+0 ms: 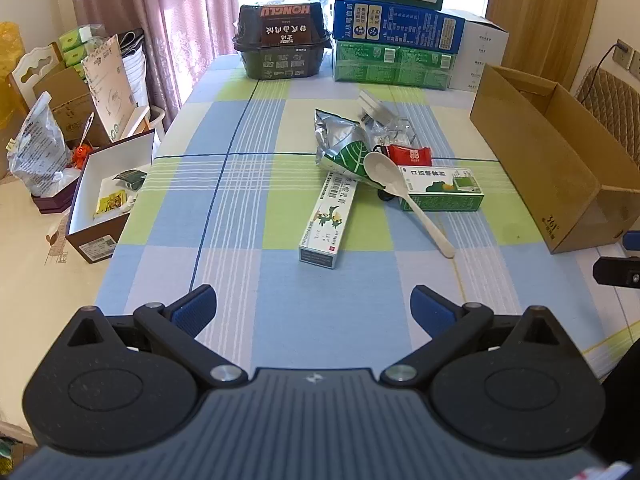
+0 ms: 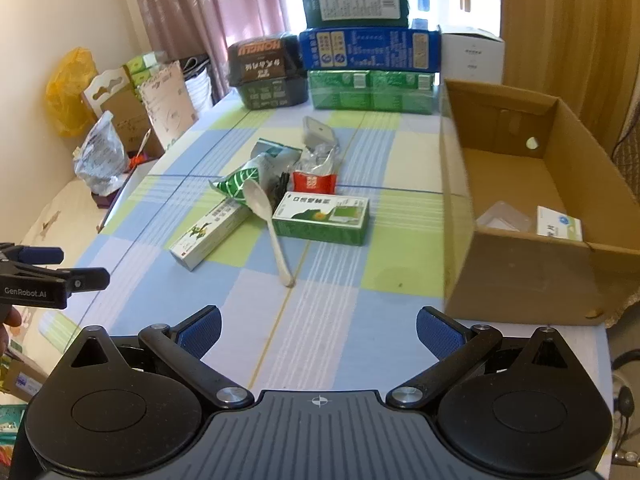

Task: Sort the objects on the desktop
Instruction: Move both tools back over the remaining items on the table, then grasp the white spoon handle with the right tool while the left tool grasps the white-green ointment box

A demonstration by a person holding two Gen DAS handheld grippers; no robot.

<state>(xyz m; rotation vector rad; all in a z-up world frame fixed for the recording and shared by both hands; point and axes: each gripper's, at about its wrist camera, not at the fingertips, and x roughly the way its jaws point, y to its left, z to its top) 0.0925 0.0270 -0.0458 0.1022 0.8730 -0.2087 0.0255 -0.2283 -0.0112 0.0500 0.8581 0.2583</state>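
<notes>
Where the left wrist camera looks out over the checked blue, green and cream cloth of the bench [image 1: 248, 216], the left gripper [image 1: 314, 308] hovers with its jaws released, the ribbed blue pads [image 1: 196, 310] spread wide and nothing between them. Ahead lies a loose heap of things to sort: a long slim carton [image 1: 326, 222] of white and green card lying aslant, a glossy white plastic spoon [image 1: 404, 194] whose bowl rests across a flat green medicine box [image 1: 444, 190], a crinkled silver foil pouch [image 1: 340, 144] with a leaf print, and a small red sachet [image 1: 410, 155]. To the right stands an open brown cardboard box [image 1: 560, 168], plain corrugated walls, well apart from the heap. Rigid printed cartons are stacked at the far edge [image 1: 396, 40] beside a dark plastic tub [image 1: 282, 44].

From the right wrist camera, the right gripper [image 2: 318, 336] likewise has its jaws released and empty above the cloth. The heap sits in mid bench: spoon [image 2: 266, 216] leaning on the green medicine box [image 2: 322, 218], slim carton [image 2: 212, 236] to its left, foil pouch [image 2: 244, 178] and red sachet [image 2: 314, 182] behind. The cardboard box [image 2: 516, 272] stands near on the right; inside lie a clear plastic blister tray [image 2: 504, 216] and a small white carton [image 2: 560, 226]. The other gripper's matte black arm [image 2: 52, 278] shows at the left edge.
</notes>
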